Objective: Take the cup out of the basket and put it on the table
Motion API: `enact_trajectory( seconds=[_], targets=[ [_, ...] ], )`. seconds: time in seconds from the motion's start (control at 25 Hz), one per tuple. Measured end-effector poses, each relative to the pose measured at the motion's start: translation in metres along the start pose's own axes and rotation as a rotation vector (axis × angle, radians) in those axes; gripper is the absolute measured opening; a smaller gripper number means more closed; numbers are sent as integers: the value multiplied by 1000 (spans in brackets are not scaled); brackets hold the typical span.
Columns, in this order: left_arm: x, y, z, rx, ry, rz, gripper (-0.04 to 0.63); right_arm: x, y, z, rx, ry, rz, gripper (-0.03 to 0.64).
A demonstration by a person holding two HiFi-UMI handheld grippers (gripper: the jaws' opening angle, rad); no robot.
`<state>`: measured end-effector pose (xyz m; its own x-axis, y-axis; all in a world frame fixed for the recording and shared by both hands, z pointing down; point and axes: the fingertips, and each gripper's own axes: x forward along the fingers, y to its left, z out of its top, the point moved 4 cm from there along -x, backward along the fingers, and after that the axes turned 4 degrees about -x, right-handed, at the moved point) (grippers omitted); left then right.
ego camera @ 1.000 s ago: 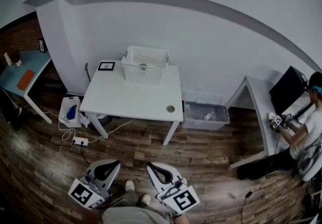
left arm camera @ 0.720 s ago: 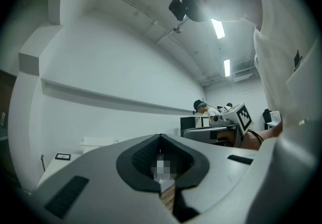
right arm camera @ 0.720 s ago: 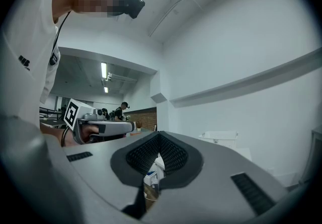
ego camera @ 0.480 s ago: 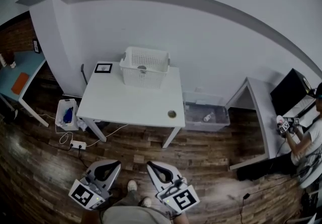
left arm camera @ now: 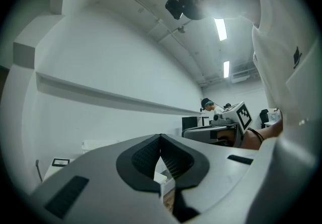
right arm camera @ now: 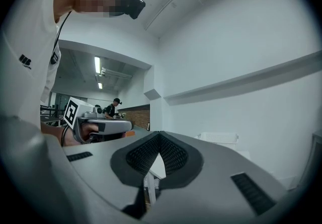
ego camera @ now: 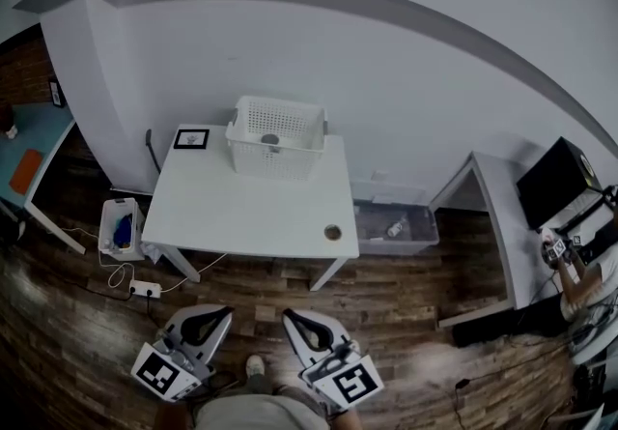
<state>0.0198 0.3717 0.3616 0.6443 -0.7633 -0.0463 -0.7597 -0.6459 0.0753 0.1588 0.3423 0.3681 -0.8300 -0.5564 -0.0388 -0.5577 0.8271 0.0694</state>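
As the person edges slightly nearer the table (ego camera: 246,211), the cup (ego camera: 269,139) remains in the basket (ego camera: 273,163), well beyond left gripper (ego camera: 228,310) and right gripper (ego camera: 286,314), both jaws together, holding nothing

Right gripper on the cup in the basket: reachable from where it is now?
Probably not yet. The right gripper hangs near the person's body, jaws shut, with floor between it and the table; the basket holding the cup sits at the table's far edge. Nothing covers the basket.
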Motion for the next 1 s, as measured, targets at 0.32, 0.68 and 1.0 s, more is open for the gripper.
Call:
enact_trajectory(
  seconds=[0.32, 0.68, 1.0],
  targets=[
    [19, 36, 2, -10, -7, -15, 0, 31, -20, -2, -14, 8, -23, 9],
    [57, 74, -3, -8, -1, 9, 1, 66, -64, -10, -24, 15, -1, 9],
    [100, 106, -3, -10, -8, 60, 0, 97, -114, -15, -24, 3, 44, 9]
  ],
)
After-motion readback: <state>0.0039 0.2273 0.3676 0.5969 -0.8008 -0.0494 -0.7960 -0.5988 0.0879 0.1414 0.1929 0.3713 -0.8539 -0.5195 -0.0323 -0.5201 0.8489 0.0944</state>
